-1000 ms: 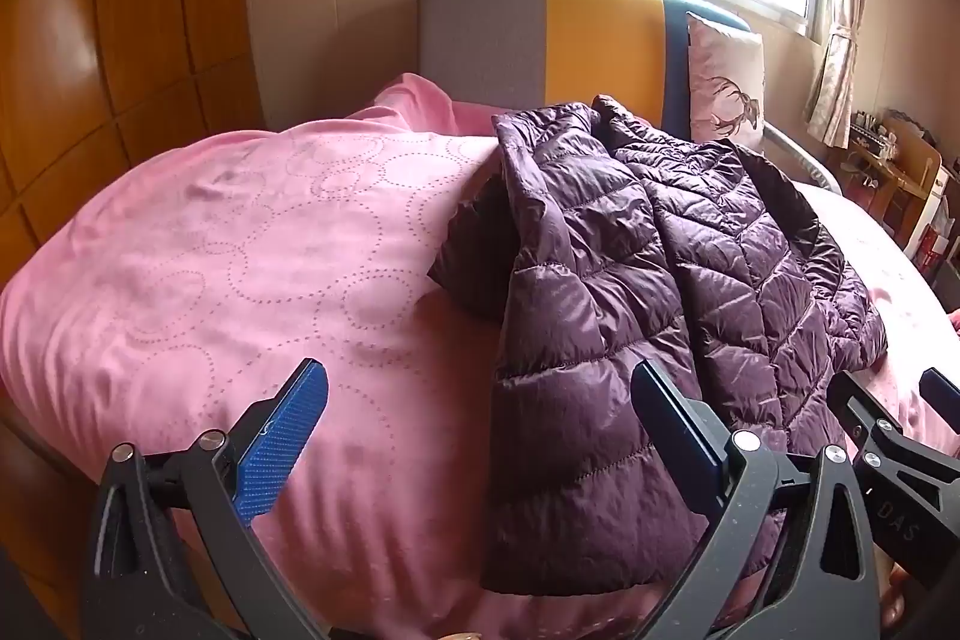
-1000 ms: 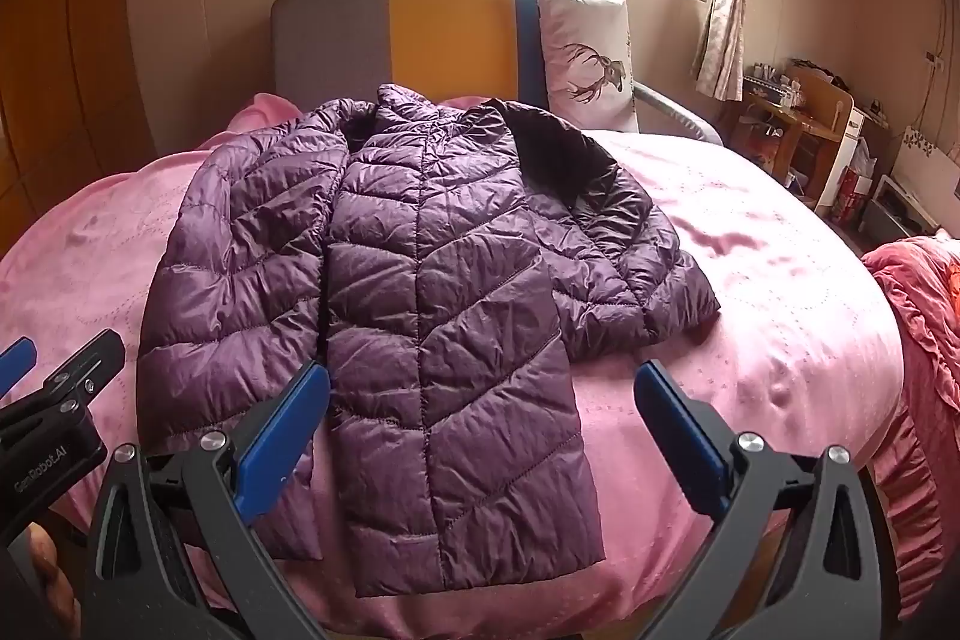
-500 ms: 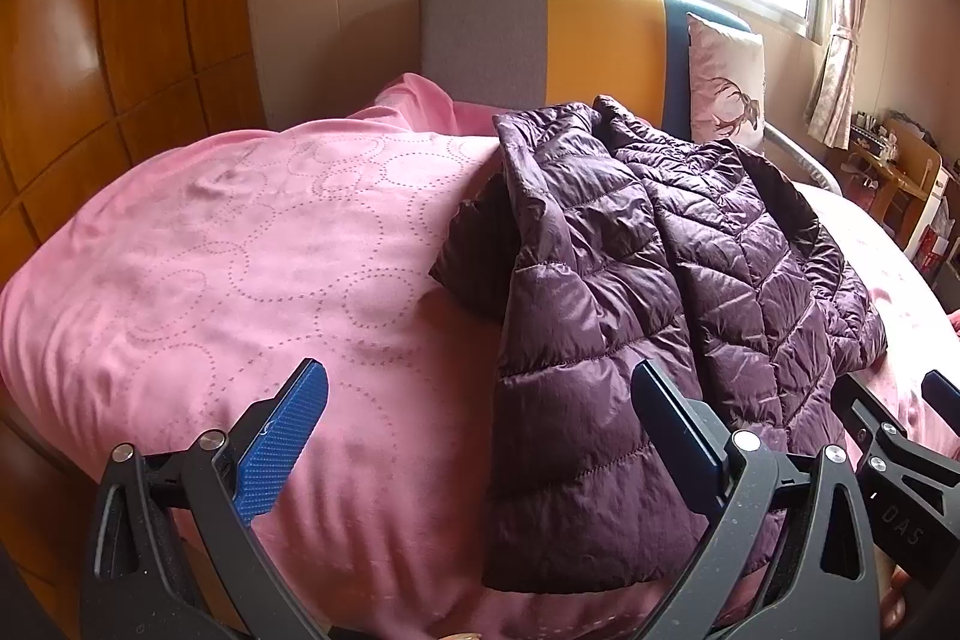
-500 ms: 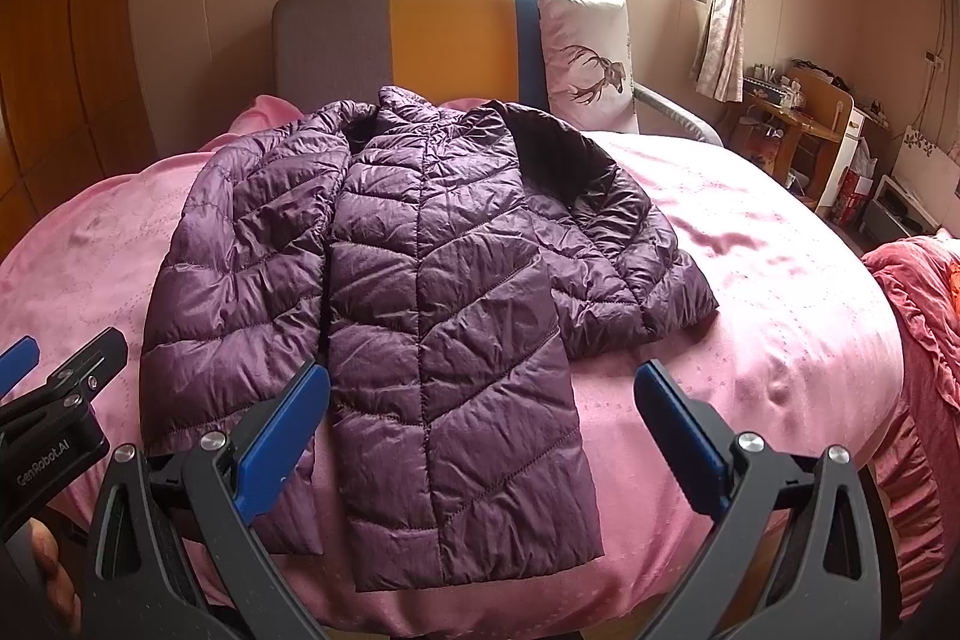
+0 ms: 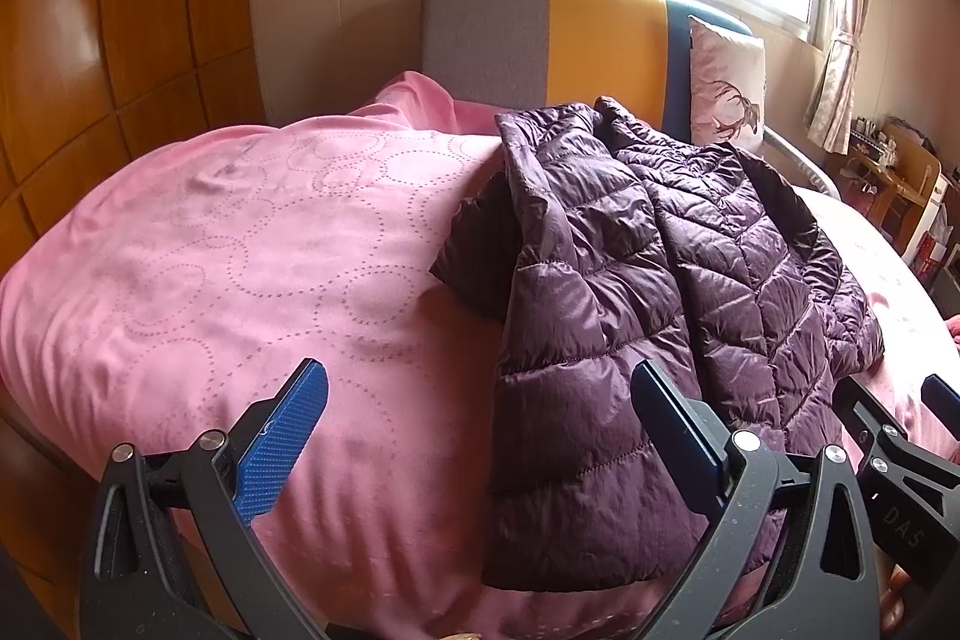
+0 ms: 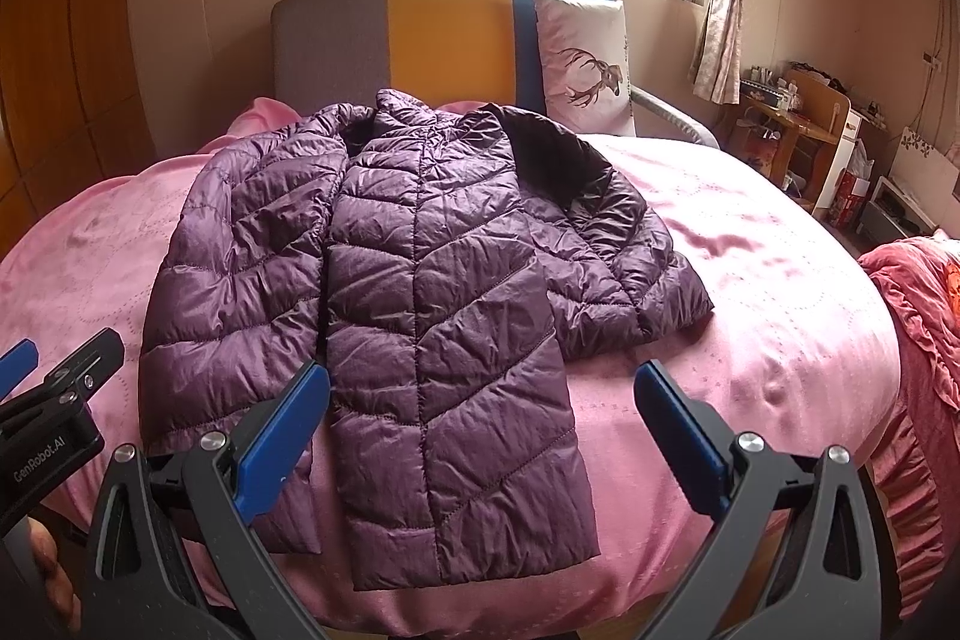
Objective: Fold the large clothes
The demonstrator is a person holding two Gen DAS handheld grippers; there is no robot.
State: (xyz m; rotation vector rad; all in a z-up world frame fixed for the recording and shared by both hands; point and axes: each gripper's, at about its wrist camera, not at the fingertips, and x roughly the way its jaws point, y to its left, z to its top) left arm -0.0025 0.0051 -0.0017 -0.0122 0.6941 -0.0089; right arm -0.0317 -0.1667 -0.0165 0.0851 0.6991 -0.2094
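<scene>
Change since a second ago: almost nothing; both views sit nearly as they did, with only a slight drift of the left gripper (image 6: 36, 370) at the right view's edge.
Jacket: quilted dark-purple puffer jacket (image 6: 432, 304) lies spread on the pink bed cover with dotted circles (image 5: 210, 268), collar toward the grey, yellow and blue headboard (image 6: 444, 28), hem at the near edge.
Sleeves: one lies alongside the body on the left side; the other is bunched on the right with dark lining showing.
Left gripper: fingers spread wide with nothing between them, hovering over bare cover just beside the jacket's left edge.
Right gripper: right gripper (image 6: 480, 430) also spread wide and holding nothing, over the hem and the cover beside it.
Step in hand: probably the first fold, sleeves inward.
Doing it well: pinch the slippery shell at a seam or cuff, not the puffed middle; lift low, lay the sleeve across the chest, then press out air so it stays.
Risk: padded fabric may spring back or slide off the near edge.
Hidden: the hem's nearest corner sits behind the left gripper frame; the far sleeve's cuff is hard to pick out; the zip side cannot be told.
Also: deer-print pillow (image 6: 585, 64) leans on the headboard, well apart.
</scene>
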